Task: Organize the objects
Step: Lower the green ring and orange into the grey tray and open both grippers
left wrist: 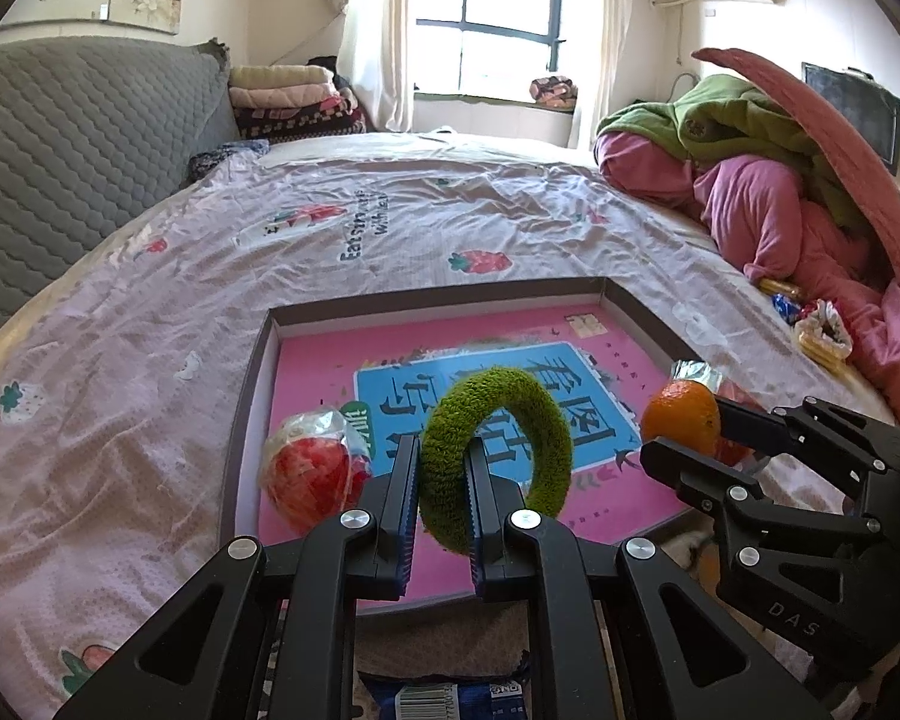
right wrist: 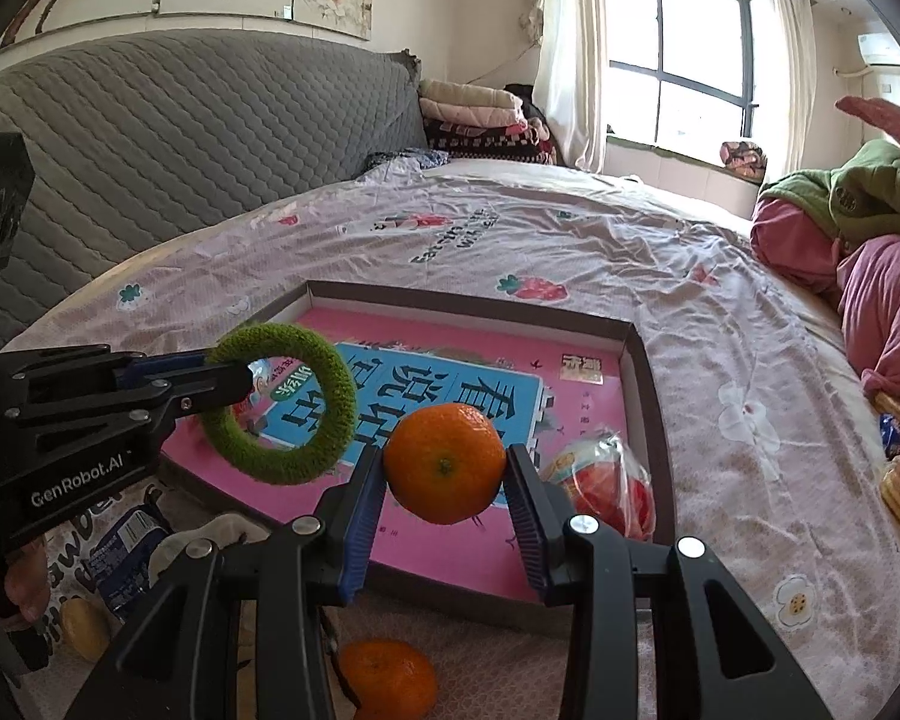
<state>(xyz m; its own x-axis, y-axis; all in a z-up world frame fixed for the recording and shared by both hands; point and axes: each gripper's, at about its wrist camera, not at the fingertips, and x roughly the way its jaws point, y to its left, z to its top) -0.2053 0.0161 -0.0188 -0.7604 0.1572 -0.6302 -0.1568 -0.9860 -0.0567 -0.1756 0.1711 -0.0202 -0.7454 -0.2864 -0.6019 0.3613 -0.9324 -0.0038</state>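
Note:
A shallow box lid (left wrist: 252, 372) (right wrist: 648, 396) with a pink and blue printed bottom lies on the bed. My left gripper (left wrist: 444, 468) (right wrist: 234, 381) is shut on a fuzzy green ring (left wrist: 498, 456) (right wrist: 282, 408) and holds it above the lid's near part. My right gripper (right wrist: 444, 468) (left wrist: 684, 432) is shut on an orange (right wrist: 444, 462) (left wrist: 681, 417), held above the lid. A red fruit in clear wrap (left wrist: 312, 468) (right wrist: 606, 486) and another wrapped red item, mostly hidden behind the right gripper, lie in the lid.
A second orange (right wrist: 390, 678), a blue snack packet (right wrist: 123, 552) (left wrist: 450, 696) and a yellowish fruit (right wrist: 84, 624) lie on the bed in front of the lid. Snack packets (left wrist: 822, 330) and piled pink and green clothing (left wrist: 768, 180) sit at the right. A grey headboard (right wrist: 180, 120) stands behind.

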